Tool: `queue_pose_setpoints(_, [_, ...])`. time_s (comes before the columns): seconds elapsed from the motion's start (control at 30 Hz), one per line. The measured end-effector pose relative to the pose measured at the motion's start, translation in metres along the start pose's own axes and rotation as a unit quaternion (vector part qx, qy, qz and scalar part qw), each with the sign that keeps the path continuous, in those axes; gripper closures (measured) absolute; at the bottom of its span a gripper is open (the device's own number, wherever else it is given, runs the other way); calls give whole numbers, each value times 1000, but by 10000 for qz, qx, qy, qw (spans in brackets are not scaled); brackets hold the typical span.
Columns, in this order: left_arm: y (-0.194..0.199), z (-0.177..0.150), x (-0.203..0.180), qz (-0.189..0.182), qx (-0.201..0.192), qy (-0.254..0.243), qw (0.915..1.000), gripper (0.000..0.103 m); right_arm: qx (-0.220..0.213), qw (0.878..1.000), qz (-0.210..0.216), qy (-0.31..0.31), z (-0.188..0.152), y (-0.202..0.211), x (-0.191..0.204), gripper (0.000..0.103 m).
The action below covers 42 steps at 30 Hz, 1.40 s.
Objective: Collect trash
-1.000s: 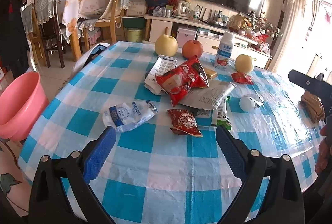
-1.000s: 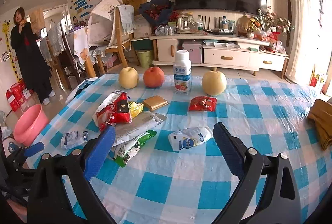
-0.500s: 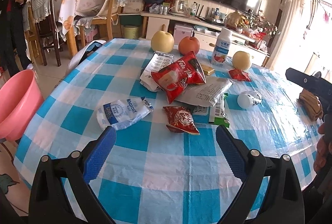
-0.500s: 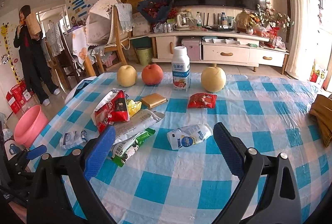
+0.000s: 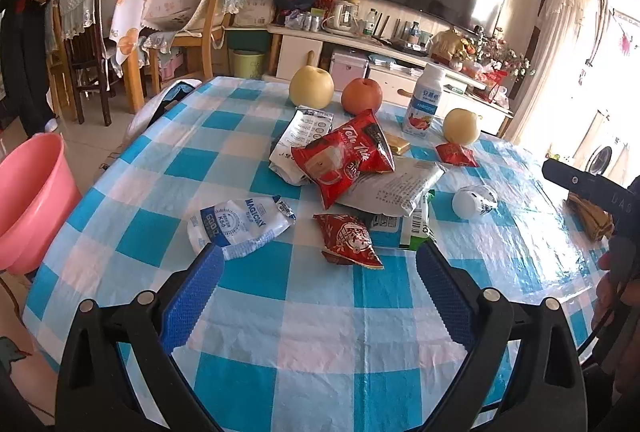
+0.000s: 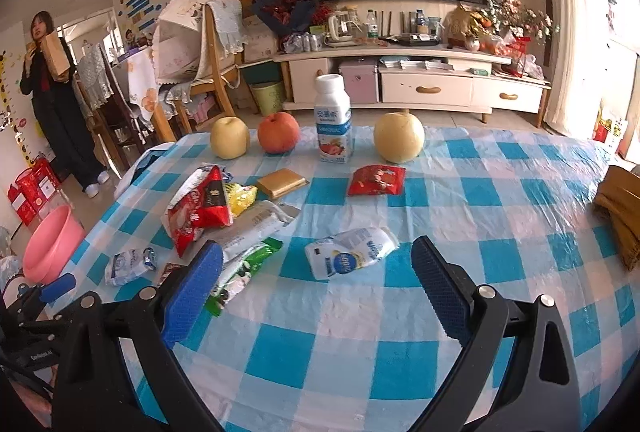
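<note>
Wrappers lie scattered on a blue-and-white checked table [image 5: 312, 316]. In the left wrist view a crumpled white milk pouch [image 5: 240, 224] and a small red packet [image 5: 349, 241] sit just beyond my open left gripper [image 5: 320, 272]. Behind them a big red snack bag [image 5: 344, 156] rests on a grey wrapper [image 5: 394, 188]. In the right wrist view my open right gripper [image 6: 318, 270] hovers just short of another white pouch [image 6: 352, 256]. A green wrapper [image 6: 244, 268] lies beside its left finger. A small red packet [image 6: 376, 180] and a gold packet [image 6: 282, 183] lie further back.
Two pears [image 6: 230, 137], an apple [image 6: 279, 132] and a yogurt bottle [image 6: 333, 120] stand along the far edge. A pink basin [image 5: 28, 200] sits left of the table. A brown cloth [image 6: 620, 208] lies at the right edge. A person [image 6: 56, 104] stands far left.
Both grippers have drifted slightly forward and lower toward the wrappers. Their jaws stay open. The person at the far left has raised a brown bag.
</note>
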<state>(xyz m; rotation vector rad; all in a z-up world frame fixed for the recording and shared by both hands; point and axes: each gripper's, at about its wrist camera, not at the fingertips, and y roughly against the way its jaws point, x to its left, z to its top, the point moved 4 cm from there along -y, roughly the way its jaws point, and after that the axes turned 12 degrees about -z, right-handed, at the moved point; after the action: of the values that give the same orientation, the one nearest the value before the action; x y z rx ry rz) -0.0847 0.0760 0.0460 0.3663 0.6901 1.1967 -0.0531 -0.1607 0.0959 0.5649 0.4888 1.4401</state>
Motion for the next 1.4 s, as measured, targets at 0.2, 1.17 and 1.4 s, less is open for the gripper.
queue_pose_setpoints(0.2, [-11,6,3,-39,137,-93,9999,7,235,9996,-55,-164,-2,-13,-15,7])
queue_pose_setpoints(1.17, [-86,3,49,294,1406,-514,9883,7,1564,9875,127,-104,-26,-100,-21,7])
queue_pose_setpoints(1.4, [-84,4,29,-565,1417,-397,9875,7,1706,9842,361,-296,-29,-115,-12,7])
